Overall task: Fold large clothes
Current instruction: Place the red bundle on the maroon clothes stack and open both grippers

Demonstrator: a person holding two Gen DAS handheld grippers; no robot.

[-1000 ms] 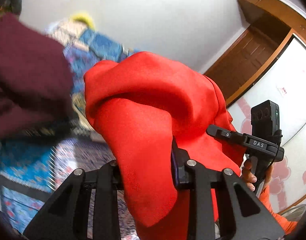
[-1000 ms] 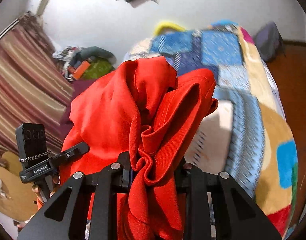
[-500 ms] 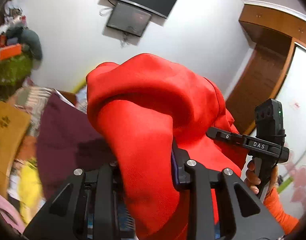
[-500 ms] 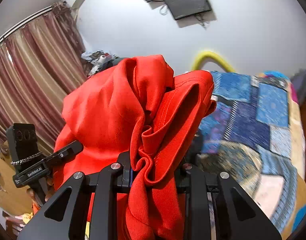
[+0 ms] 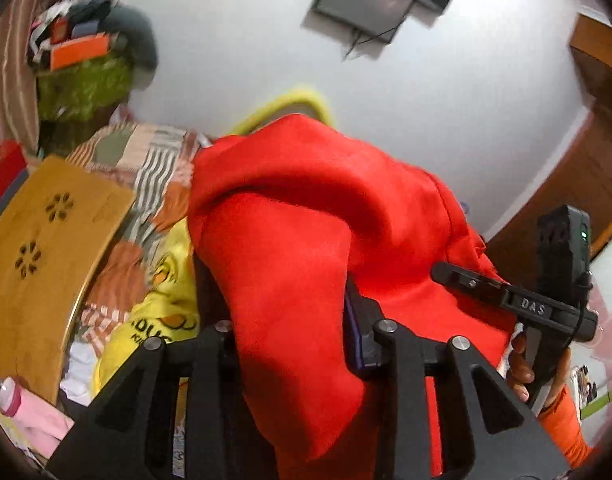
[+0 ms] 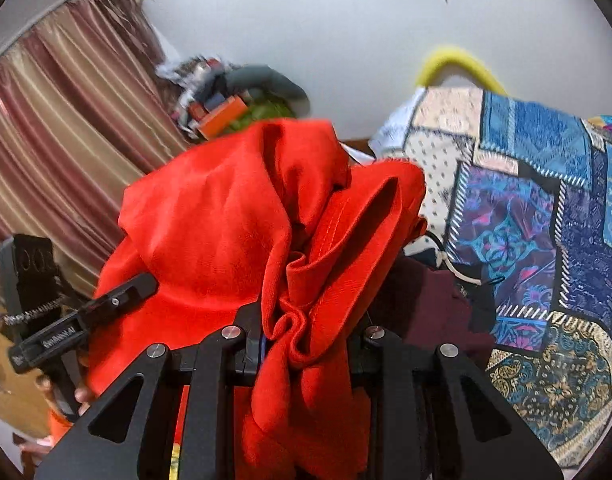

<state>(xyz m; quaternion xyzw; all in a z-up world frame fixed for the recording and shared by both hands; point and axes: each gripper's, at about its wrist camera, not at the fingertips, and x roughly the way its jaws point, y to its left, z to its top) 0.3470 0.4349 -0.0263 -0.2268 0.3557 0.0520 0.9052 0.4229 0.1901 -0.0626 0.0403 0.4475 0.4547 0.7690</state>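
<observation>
Swinging round since a second ago, both tongs, left point(image 5: 290, 344) and right point(image 6: 306, 336), stay clamped on the red cloth point(image 6: 242, 224) bunched between them in the air above the bed point(image 6: 546, 240), so I'd guess it's still being carried, no fold begun.

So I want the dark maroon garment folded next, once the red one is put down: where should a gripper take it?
Probably at the maroon garment's near edge, coming from above and the bed's front: it lies slack on the quilt. Most of it is hidden behind the red garment, which both the left gripper and right gripper clamp.
</observation>
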